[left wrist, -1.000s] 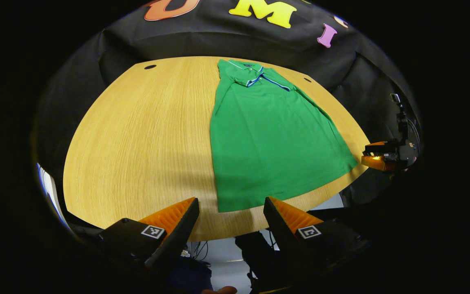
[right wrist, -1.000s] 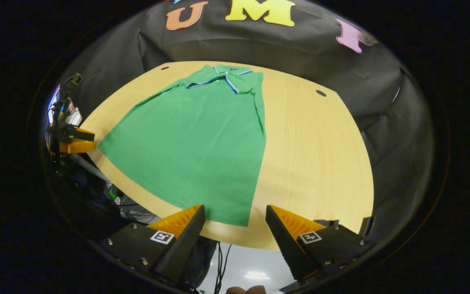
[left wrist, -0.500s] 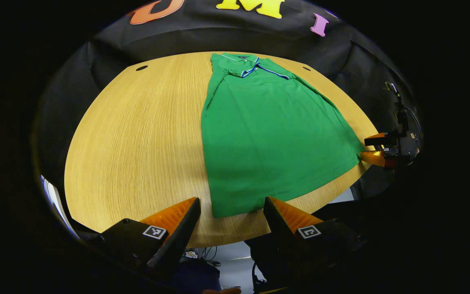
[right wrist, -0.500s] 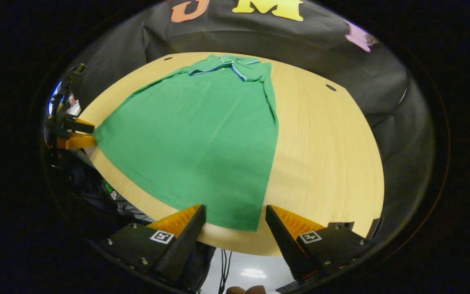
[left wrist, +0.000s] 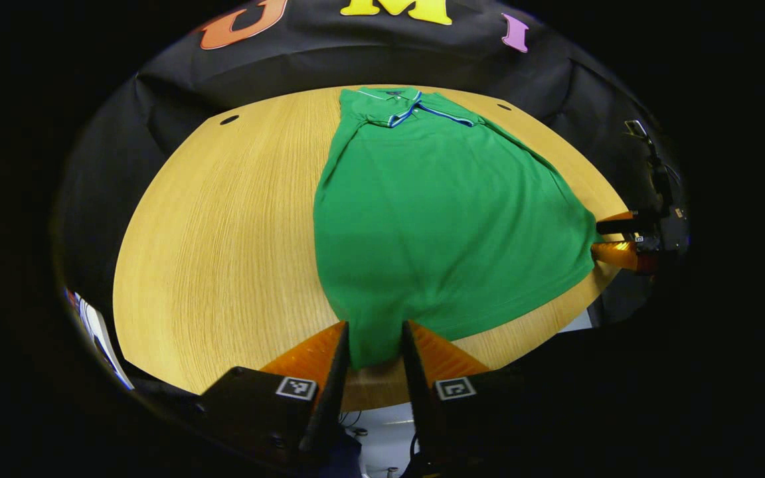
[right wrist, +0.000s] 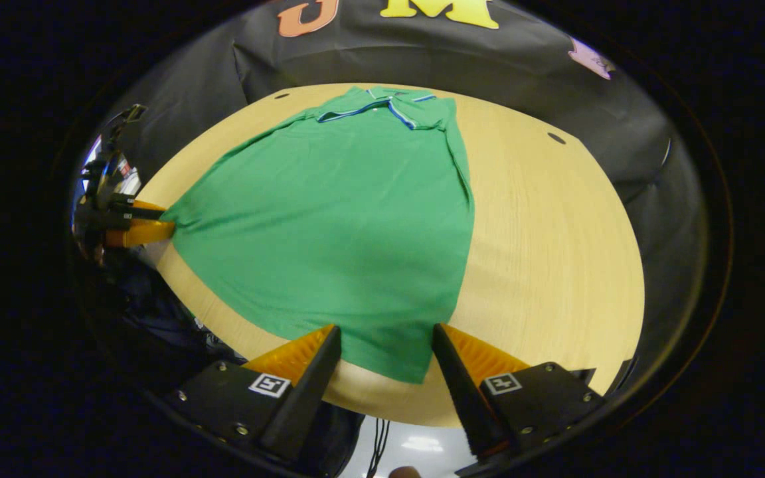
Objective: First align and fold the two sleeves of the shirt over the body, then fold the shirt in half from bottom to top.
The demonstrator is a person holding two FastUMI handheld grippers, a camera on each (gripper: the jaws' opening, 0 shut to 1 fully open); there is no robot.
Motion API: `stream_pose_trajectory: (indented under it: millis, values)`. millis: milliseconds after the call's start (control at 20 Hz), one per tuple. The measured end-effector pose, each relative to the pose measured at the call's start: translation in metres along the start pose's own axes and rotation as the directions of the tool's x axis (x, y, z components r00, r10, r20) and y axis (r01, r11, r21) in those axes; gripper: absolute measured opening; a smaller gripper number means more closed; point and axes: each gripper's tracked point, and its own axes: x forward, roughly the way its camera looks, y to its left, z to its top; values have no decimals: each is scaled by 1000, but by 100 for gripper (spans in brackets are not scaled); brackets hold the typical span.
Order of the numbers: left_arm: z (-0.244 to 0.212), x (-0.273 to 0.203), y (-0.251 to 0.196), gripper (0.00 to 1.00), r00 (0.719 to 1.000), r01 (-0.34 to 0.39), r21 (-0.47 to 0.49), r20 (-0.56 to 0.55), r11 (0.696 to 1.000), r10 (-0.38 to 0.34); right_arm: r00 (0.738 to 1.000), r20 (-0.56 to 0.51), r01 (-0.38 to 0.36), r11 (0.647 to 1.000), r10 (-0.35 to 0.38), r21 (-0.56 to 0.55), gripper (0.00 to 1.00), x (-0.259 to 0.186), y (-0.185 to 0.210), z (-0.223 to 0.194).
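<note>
Now the left gripper jaws pinch the shirt hem corner; the right gripper jaws stand wide around the other corner. Collar points away across the tabletop.

Round wooden table, black cloth wall behind.

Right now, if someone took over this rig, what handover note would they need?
Left tool: closing on the near-left hem corner of the green polo shirt, jaws narrowed around the fabric; full pinch not confirmed.
Right tool: open, straddling the near-right hem corner.
Shirt lies flat on the wooden table, collar at the far edge.
Done: both sleeves look folded in.
Left: grip both corners, then fold bottom to top.
</note>
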Motion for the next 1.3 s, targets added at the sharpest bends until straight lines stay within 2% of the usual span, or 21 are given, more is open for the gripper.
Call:
stream_pose_trajectory:
  millis: [50,100,200,250,300,400,450,500,850,1100,1300]
  values:
    - [-1,5,-2,45,1000,3,0,-2,1000,-3,1000,-1,-10,1000,10,-10,74,0,0,2]
    - [2,5,-4,43,1000,13,-8,1,1000,-13,1000,2,-21,1000,21,-16,67,1,1,4]
    - [4,9,-11,17,999,37,-41,-4,998,-37,999,0,-39,999,39,-26,29,3,5,8]
    - [5,9,-13,10,999,51,-65,-16,997,-52,999,-12,-43,998,43,-37,8,4,4,8]
    - [6,9,-17,4,997,74,-92,-24,993,-77,999,-25,-49,998,48,-37,7,1,5,8]
    - [7,7,-21,4,994,100,-146,-38,984,-106,998,-19,-56,998,56,-5,7,0,2,16]
    - [8,6,-20,3,993,104,-156,-40,982,-111,998,-16,-62,998,63,16,2,-3,0,19]
    - [10,4,-21,3,992,112,-156,-38,981,-119,998,-10,-65,997,65,34,2,-2,-2,22]
    - [39,-14,-28,3,986,166,-120,12,979,-166,997,26,-80,990,78,112,2,-20,-16,43]
    - [64,-25,-25,3,983,179,-81,58,981,-175,995,58,-83,985,75,151,2,-31,-26,58]
    - [84,-31,-21,3,981,168,-28,98,985,-165,994,79,-82,987,71,139,2,-37,-30,74]
